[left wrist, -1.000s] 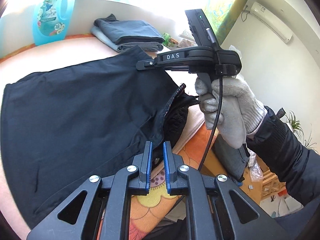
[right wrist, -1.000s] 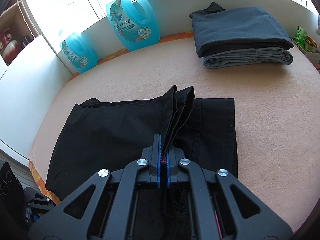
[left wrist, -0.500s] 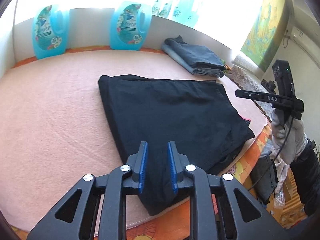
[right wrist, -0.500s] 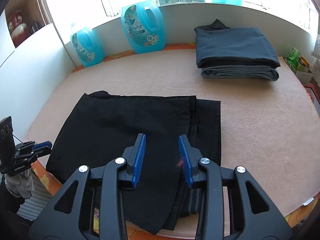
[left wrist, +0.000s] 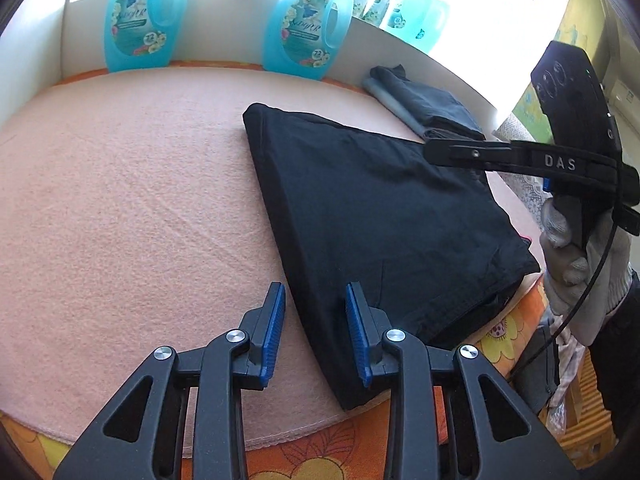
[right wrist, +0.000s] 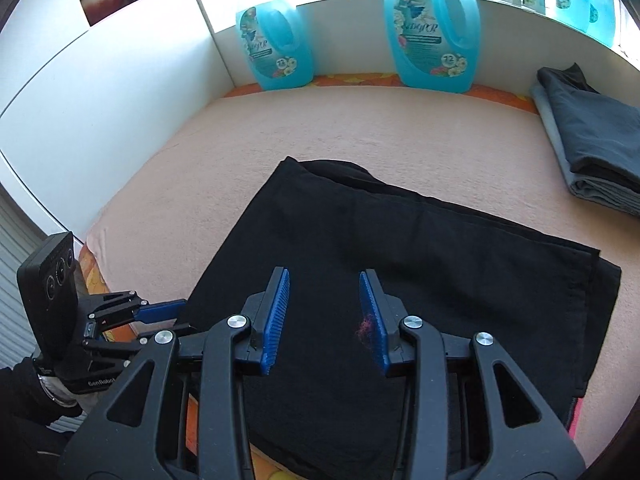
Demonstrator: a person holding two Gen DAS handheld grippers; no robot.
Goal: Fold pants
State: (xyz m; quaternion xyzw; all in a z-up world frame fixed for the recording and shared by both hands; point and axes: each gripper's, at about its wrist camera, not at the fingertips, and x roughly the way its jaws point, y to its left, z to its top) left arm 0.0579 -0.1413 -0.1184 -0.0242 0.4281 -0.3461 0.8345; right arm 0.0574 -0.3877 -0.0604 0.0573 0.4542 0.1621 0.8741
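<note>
Black fabric pants (left wrist: 380,216), folded into a flat multi-layered rectangle, lie on the peach-coloured fleece blanket (left wrist: 132,208) that covers the work surface, near its front edge. A strip of orange floral-patterned cloth (left wrist: 320,452) shows beneath the blanket's hem. In the left wrist view, the left gripper (left wrist: 314,320), black with blue ribbed pads, hovers over the near corner of the pants; its jaws are opening, with that edge of the cloth seen between them but not pinched. In the right wrist view, the right gripper (right wrist: 324,312) hangs above the middle of the pants with its jaws parted and nothing grasped; a tuft of pink lint (right wrist: 365,326) clings to one pad. A white knitted glove (left wrist: 576,256) covers the hand carrying the right gripper, seen at the right edge of the left view. Two translucent blue detergent jugs (right wrist: 432,32) stand against the white back wall (right wrist: 348,48). A stack of folded dark grey garments (right wrist: 592,140) rests at the far right of the blanket, well apart from the pants.
</note>
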